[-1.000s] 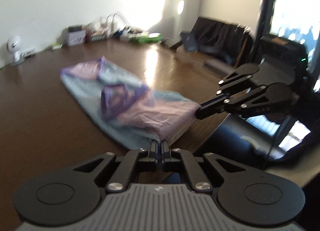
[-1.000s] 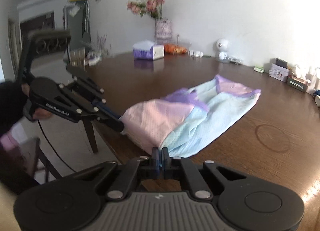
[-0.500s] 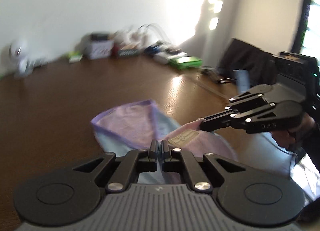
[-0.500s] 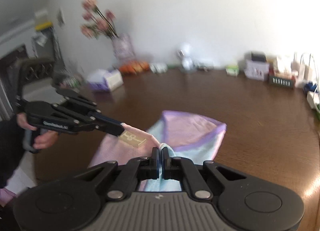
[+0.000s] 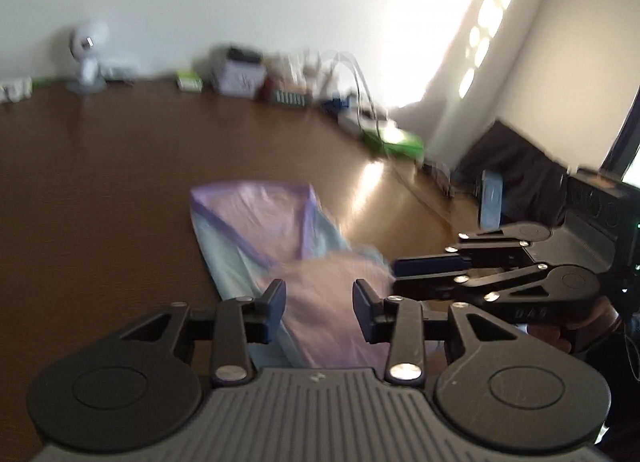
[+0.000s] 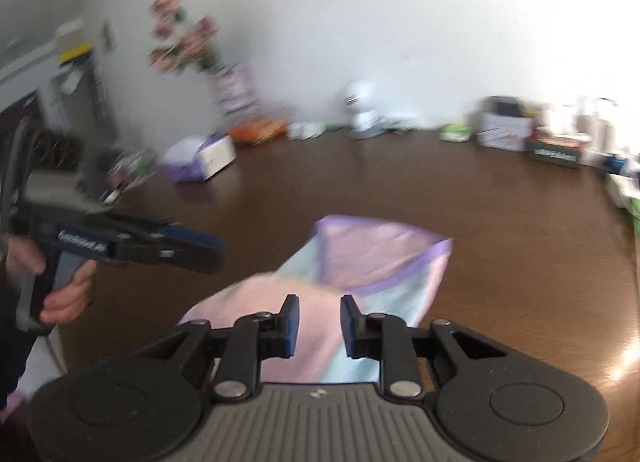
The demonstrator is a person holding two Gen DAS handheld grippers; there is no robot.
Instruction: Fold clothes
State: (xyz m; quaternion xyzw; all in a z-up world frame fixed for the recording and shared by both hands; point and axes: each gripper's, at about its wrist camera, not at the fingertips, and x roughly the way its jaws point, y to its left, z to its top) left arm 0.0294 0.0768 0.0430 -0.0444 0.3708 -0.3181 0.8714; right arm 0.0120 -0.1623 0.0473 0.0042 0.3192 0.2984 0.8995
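Note:
A pink, lilac and light blue garment lies folded over itself on the brown table. In the left wrist view my left gripper hovers over its near pink layer. Its jaws are opening and the pads do not press on the cloth. My right gripper reaches in from the right, just past the garment's right edge. In the right wrist view the garment lies ahead of my right gripper, whose jaws are also opening with nothing pinched. My left gripper sits at the left, off the cloth.
A small white camera, boxes and cables and a green item line the table's far edge. A flower vase and a tissue box stand at the far left. A hand holds the left gripper.
Both grippers carried the garment's near edge forward over the rest while shut on it. Their jaws have now parted and the cloth has dropped onto the table.

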